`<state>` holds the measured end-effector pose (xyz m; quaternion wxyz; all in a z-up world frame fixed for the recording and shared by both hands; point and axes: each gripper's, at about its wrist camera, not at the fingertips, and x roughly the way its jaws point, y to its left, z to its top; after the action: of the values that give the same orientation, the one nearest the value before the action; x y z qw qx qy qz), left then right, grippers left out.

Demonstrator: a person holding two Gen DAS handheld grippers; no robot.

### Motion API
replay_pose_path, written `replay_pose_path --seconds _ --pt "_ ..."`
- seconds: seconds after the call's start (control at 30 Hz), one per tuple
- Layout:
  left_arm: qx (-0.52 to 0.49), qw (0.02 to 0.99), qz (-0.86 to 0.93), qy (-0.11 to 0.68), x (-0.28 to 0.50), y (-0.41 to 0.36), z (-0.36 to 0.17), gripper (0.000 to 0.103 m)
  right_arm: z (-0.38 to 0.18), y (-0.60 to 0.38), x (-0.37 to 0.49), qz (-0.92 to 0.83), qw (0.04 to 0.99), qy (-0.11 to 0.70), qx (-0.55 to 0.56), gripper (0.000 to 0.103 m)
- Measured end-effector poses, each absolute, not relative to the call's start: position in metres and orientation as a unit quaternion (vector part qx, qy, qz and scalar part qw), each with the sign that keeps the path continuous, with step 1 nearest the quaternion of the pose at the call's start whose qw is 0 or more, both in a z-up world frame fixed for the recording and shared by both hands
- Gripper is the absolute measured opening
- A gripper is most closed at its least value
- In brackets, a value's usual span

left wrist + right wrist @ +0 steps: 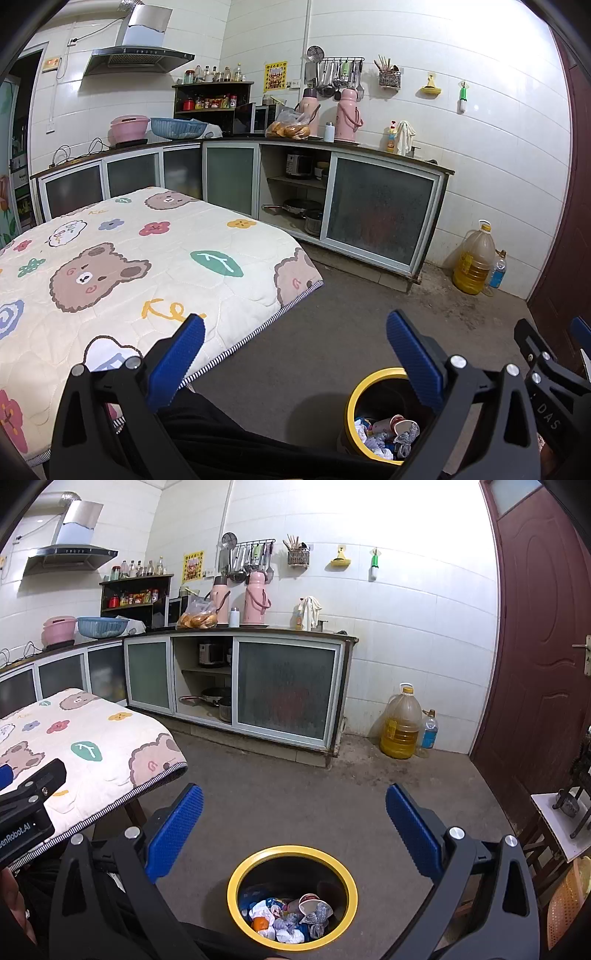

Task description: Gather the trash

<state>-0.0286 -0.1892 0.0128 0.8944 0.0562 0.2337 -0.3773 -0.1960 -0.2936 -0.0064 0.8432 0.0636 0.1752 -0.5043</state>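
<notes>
Left tool (295,332) and right tool (294,805) both gape wide, empty, held side by side.

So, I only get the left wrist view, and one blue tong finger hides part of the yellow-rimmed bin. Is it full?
Observer: No. The right wrist view shows the whole yellow-rimmed round bin. The crumpled trash covers only its bottom.
Operator: Are the right tongs holding anything?
Observer: No. The right tongs are open and empty, and the bin shows between their fingers.
Operator: Is there anything by the dark red door?
Observer: Yes, a small white-topped stand with a dark metal tool on it, and an orange woven basket lower down.
</notes>
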Motion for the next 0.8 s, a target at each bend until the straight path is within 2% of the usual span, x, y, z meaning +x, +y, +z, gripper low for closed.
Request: replay_pose_path --seconds 0.8 --pt "0.057 0.893 -0.379 0.238 -0.0273 -0.1897 0.0114 0.095 -0.0112 -0.2967 -0.1939 -0.501 0.843 0.182 0.068 0.095"
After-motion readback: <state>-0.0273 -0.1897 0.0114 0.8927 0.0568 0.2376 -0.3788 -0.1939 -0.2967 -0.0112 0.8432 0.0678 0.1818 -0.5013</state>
